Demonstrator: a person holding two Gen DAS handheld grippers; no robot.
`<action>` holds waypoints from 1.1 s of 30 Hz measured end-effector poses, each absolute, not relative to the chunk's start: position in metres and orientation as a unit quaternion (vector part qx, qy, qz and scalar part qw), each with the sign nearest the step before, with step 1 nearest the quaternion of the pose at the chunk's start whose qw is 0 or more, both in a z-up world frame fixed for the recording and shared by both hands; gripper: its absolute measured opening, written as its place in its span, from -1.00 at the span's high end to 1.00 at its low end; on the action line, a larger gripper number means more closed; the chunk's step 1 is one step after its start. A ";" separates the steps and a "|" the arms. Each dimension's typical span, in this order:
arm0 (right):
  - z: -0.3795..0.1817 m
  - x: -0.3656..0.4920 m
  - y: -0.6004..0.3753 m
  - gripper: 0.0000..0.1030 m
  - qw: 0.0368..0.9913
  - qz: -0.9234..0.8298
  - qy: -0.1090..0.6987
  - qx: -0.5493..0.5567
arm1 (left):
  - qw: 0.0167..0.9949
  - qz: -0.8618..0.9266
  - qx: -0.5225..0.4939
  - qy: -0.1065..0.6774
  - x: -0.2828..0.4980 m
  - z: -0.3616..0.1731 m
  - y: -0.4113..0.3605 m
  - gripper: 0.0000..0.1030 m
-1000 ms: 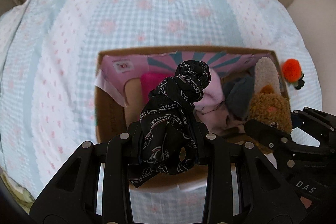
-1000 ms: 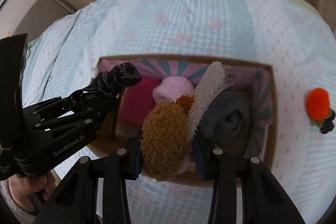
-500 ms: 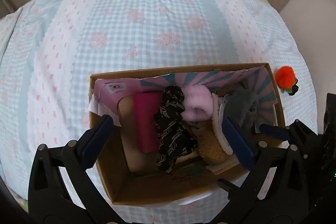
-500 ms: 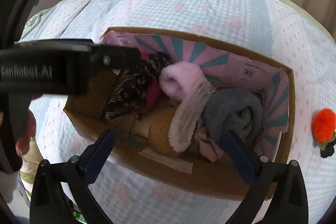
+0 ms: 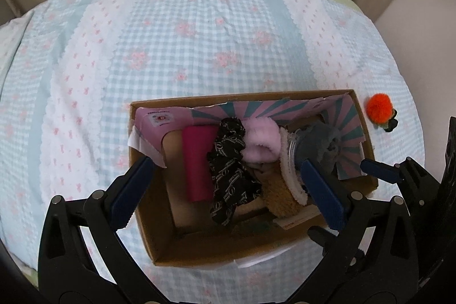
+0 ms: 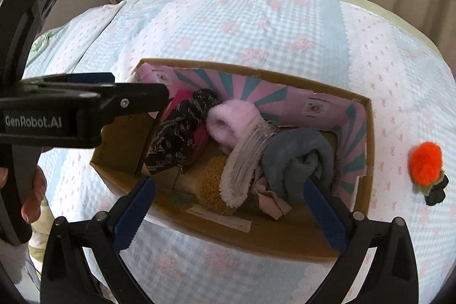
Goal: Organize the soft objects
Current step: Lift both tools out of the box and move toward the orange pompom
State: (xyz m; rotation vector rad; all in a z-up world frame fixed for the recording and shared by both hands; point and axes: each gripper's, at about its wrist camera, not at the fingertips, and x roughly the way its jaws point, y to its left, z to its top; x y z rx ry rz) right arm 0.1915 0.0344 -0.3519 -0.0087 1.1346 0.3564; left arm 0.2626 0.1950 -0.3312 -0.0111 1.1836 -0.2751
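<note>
1. Now your left gripper (image 5: 225,190) hangs over the brown cardboard box (image 5: 199,252) with its fingers spread wide, grasping nothing.
2. Your right gripper (image 6: 228,207) is likewise released and empty.
3. Inside the box lie the black patterned scarf (image 5: 230,173), the fluffy pink roll (image 6: 230,121) and the grey-blue towel (image 6: 296,158).
4. One orange pompom (image 6: 426,163) sits on the checked bedspread (image 5: 199,33), beside the box.

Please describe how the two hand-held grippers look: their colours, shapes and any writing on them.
Each hand-held gripper, left and right, has a black angular frame with triangular cut-outs, silver round bolt heads, and two long fingers faced with dark blue pads. In the right wrist view, the left one's side bears white lettering "GenRobot.AI".
</note>
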 end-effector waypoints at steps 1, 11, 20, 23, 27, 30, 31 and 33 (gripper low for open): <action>-0.349 0.191 0.034 -1.00 0.830 0.166 0.533 -0.003 | 0.822 -0.129 -0.005 0.554 0.261 -0.328 0.195 -0.99; -0.298 0.167 0.019 -1.00 0.850 0.145 0.507 0.004 | 0.844 -0.115 -0.008 0.524 0.230 -0.273 0.197 -0.99; -0.221 0.127 -0.031 -1.00 0.882 0.083 0.461 0.051 | 0.871 -0.096 -0.006 0.482 0.187 -0.208 0.189 -0.99; -0.194 0.110 -0.056 -1.00 0.896 0.046 0.438 0.054 | 0.883 -0.091 -0.003 0.461 0.169 -0.183 0.180 -0.99; -0.162 0.088 -0.092 -1.00 0.910 0.002 0.410 0.058 | 0.900 -0.081 -0.010 0.427 0.143 -0.148 0.166 -0.99; -0.150 0.075 -0.120 -1.00 0.914 -0.016 0.402 0.061 | 0.908 -0.078 -0.017 0.410 0.128 -0.128 0.150 -0.99; -0.146 0.070 -0.131 -1.00 0.915 -0.020 0.398 0.064 | 0.910 -0.077 -0.018 0.406 0.124 -0.124 0.145 -0.99; -0.141 0.061 -0.152 -1.00 0.917 -0.021 0.391 0.068 | 0.914 -0.073 -0.020 0.399 0.115 -0.113 0.130 -0.99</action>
